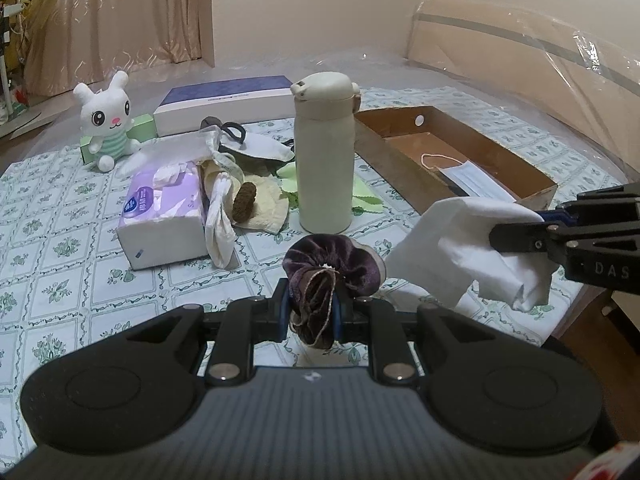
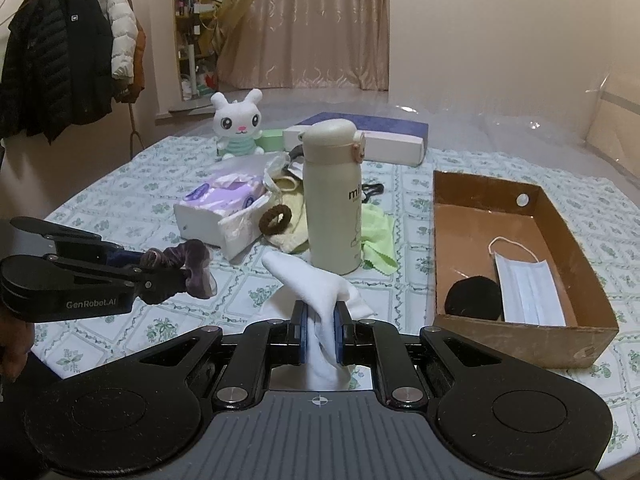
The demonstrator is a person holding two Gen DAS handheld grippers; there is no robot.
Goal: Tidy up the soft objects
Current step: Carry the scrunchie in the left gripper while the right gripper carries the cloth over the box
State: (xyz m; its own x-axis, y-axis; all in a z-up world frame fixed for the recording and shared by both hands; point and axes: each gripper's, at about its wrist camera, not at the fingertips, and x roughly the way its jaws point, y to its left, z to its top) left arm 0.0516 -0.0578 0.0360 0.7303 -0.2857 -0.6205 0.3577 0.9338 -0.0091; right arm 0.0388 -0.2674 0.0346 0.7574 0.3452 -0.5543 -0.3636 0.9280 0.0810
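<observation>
Surface (image 2: 132, 196): floral-tile cloth, cluttered.
We see on it a cardboard box (image 2: 516, 328), cream flask (image 2: 334, 200), tissue pack (image 1: 164, 216), plush rabbit (image 1: 108, 120), green cloth (image 2: 378, 236), beige cloth (image 1: 264, 204), blue-lidded box (image 1: 224, 104).

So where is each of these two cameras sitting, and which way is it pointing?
Left wrist: on the left gripper, looking forward and down across the bed; its jaws pinch a purple scrunchie, and the right gripper enters from the right.
Right wrist: on the right gripper, jaws pinching a white cloth; the left gripper enters from the left.
Shared: bottle, plush rabbit, cardboard box.
</observation>
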